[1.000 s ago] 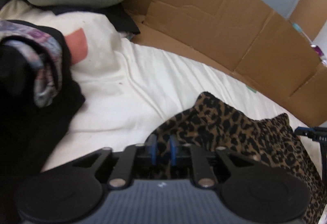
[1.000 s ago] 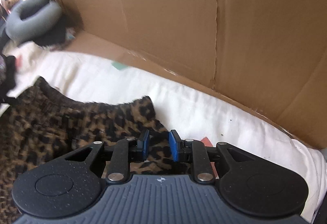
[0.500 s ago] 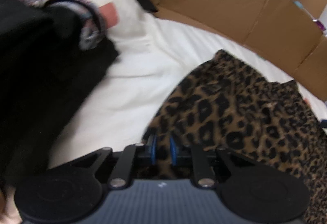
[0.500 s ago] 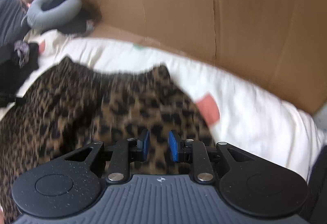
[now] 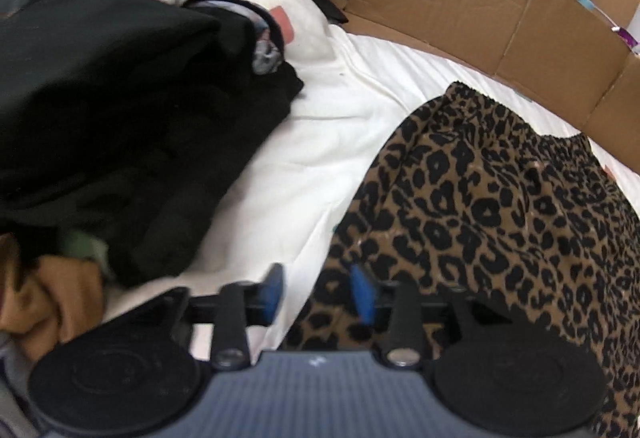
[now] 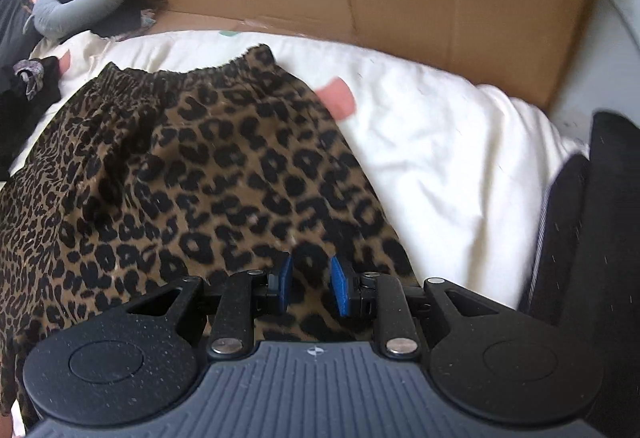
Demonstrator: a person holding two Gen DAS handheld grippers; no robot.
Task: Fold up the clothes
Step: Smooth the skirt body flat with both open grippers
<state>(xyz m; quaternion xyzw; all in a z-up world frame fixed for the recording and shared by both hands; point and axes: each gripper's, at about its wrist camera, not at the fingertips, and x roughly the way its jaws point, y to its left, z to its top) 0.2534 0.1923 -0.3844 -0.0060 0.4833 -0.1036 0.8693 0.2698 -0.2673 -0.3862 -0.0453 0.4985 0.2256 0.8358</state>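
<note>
**Leopard skirt spread on the bed, left gripper letting go**

The leopard skirt (image 5: 500,198) lies flat on the white bedding (image 5: 320,142), with its gathered waistband toward the cardboard wall (image 5: 480,18) at the far side. It is spread wide, probably so that it can be folded from a smooth shape.

The left gripper (image 5: 318,296) is at the skirt's near left corner. Its jaws are opening, and the blue pads do not press on anything; the cloth edge lies under the gap, nearer to the right pad. I judge that this corner is being released because it is now laid where it should be.

The right gripper (image 6: 310,284) is at the near right part of the hem. Its pads stand narrow with leopard cloth between them, and it seems to be pinching the hem, though the view does not show the contact clearly. Holding this side would keep the cloth stretched while the other corner settles.

A pile of black clothes (image 5: 120,118) sits to the left of the skirt, apart from it, and a grey neck pillow (image 6: 76,4) lies at the far corner.
</note>
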